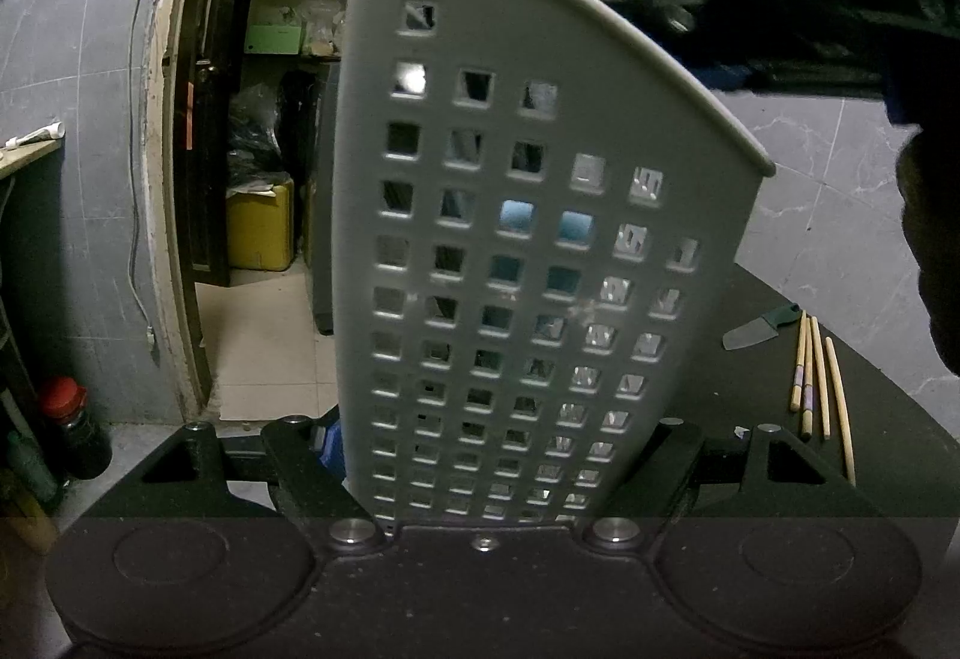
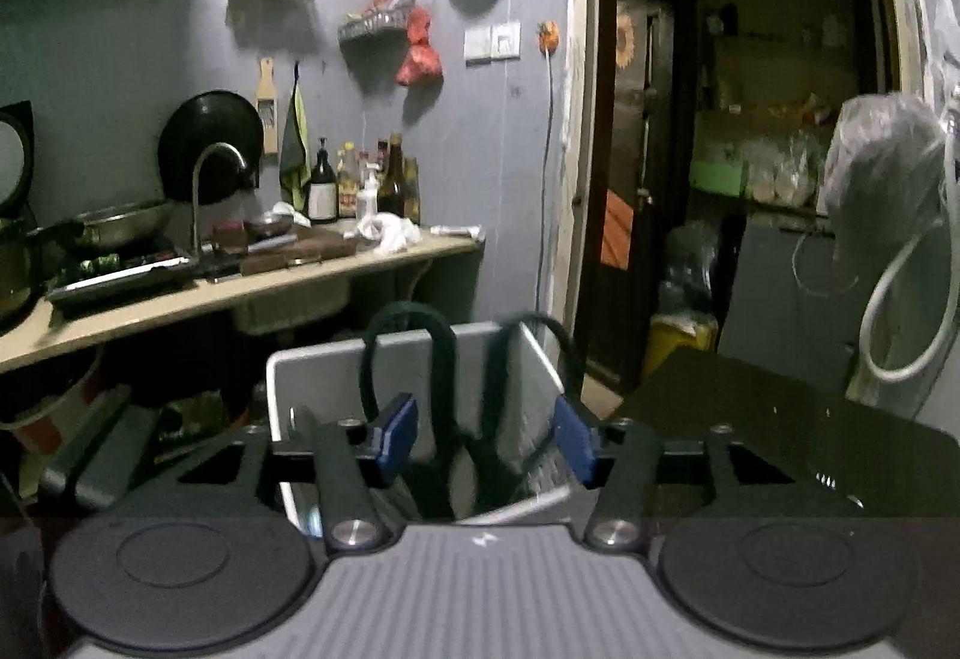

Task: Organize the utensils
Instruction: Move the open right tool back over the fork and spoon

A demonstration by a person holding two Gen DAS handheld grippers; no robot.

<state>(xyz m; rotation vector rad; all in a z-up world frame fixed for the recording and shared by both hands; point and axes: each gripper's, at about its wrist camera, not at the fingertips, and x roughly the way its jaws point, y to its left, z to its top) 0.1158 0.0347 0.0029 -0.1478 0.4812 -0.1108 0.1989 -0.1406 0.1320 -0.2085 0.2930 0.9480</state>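
Steadying the holder point(image 1: 528, 251) between the left gripper point(image 1: 480, 455) jaws, keep it upright. Your right gripper point(image 2: 486, 434) hangs with jaws apart around the scissors point(image 2: 462, 395) standing in it; lift clear without snagging. Knife point(image 1: 757, 330) and chopsticks point(image 1: 819, 383) wait on the worktop point(image 1: 744, 377).

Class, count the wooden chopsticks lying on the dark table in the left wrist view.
4. The chopsticks lie side by side at the table's right, just below the green-handled knife. Others may be hidden behind the holder.
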